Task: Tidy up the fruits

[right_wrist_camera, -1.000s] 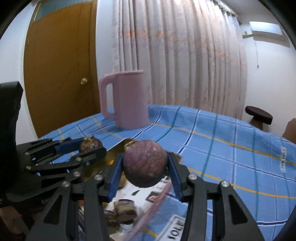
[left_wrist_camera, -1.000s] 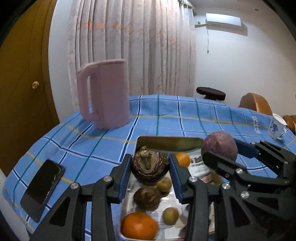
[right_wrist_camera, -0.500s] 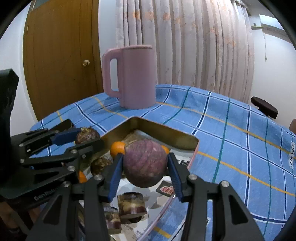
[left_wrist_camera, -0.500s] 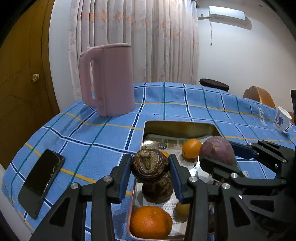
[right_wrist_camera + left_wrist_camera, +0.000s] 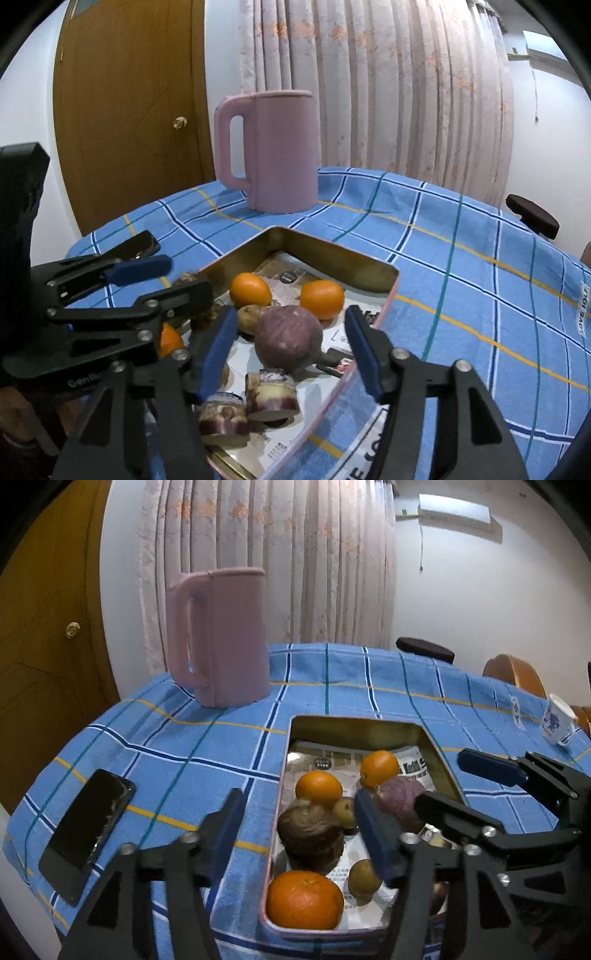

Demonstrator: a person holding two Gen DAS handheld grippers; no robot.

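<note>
Blue checked tablecloth [image 5: 207, 753], pink jug [image 5: 221, 635], orange tangerines [image 5: 304, 901], purple fruit [image 5: 290, 338].

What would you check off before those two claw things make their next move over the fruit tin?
1. Left gripper open: ok, fingers spread wide.
2. Right gripper open: ok.
3. Brown fruit resting in the tin: ok.
4. Purple fruit resting in the tin, touching neither pad: ok.
5. The two grippers apart from each other: cannot tell, they sit very close.
6. Fruits left outside the tin: cannot tell, only part of the blue checked tablecloth shows.
</note>
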